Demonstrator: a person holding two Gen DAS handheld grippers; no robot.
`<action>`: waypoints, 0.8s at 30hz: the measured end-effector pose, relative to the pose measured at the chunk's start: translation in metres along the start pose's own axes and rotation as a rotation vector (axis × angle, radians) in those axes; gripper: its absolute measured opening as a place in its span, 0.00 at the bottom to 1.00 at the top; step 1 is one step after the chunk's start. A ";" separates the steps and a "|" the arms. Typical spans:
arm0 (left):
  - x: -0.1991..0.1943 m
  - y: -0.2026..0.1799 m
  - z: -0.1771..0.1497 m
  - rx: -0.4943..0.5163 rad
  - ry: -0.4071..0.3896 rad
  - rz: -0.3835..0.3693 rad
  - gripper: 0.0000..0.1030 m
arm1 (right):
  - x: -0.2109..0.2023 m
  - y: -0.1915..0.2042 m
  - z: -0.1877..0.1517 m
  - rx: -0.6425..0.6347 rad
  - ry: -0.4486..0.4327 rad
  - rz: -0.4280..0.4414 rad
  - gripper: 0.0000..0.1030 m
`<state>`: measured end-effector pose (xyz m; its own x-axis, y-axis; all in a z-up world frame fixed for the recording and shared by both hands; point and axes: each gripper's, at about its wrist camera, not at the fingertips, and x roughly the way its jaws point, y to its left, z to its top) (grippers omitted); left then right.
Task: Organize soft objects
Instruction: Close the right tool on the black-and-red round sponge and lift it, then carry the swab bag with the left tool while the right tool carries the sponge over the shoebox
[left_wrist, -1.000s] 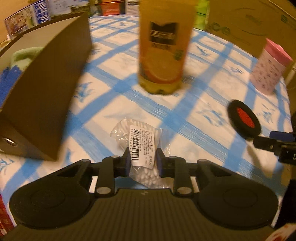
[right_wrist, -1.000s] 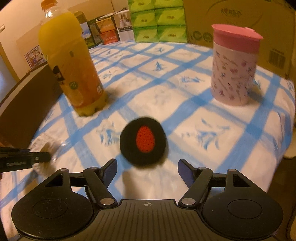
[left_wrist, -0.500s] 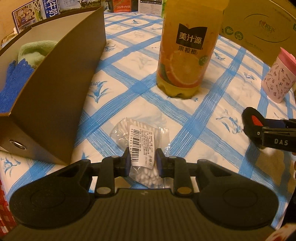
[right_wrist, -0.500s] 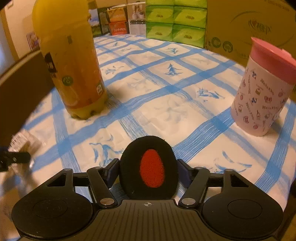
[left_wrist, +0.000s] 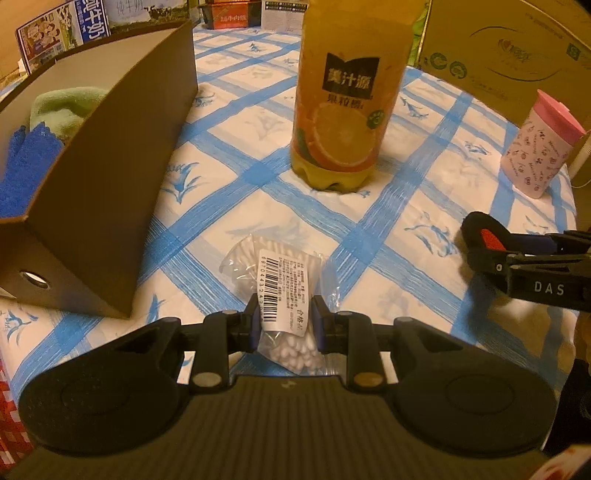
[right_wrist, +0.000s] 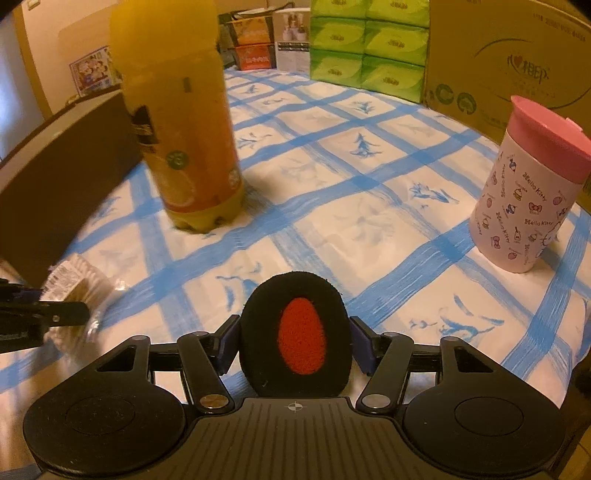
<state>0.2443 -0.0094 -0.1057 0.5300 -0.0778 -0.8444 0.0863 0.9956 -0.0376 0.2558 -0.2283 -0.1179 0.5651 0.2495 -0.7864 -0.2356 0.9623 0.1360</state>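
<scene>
With green cloth (left_wrist: 61, 107) and blue glove (left_wrist: 26, 166) already in the brown box (left_wrist: 110, 177), left gripper (left_wrist: 284, 326) clamps the cotton-swab bag (left_wrist: 280, 295); right gripper (right_wrist: 293, 341) pinches the black-red ear pad (right_wrist: 295, 332), probably lifted. Both unboxed.

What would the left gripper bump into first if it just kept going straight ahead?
Probably the orange juice bottle, which stands nearly dead ahead of the left gripper and its bag of cotton swabs. Only tablecloth shows between; depth is uncertain.

The bottle (left_wrist: 341, 92) is running off the top edge, its cap unseen. In the right view the swab bag (right_wrist: 79, 284) is blurring.
</scene>
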 end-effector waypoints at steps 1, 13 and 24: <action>-0.003 0.000 0.000 -0.001 -0.005 -0.001 0.24 | -0.003 0.002 0.000 -0.001 -0.002 0.005 0.59; -0.053 0.004 -0.010 -0.027 -0.067 -0.027 0.24 | -0.051 0.034 -0.005 -0.010 -0.036 0.062 0.59; -0.109 0.009 -0.024 -0.043 -0.149 -0.047 0.24 | -0.095 0.071 -0.015 -0.033 -0.072 0.150 0.59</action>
<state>0.1672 0.0093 -0.0266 0.6456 -0.1281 -0.7528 0.0798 0.9918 -0.1003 0.1734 -0.1853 -0.0427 0.5762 0.3982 -0.7138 -0.3470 0.9099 0.2274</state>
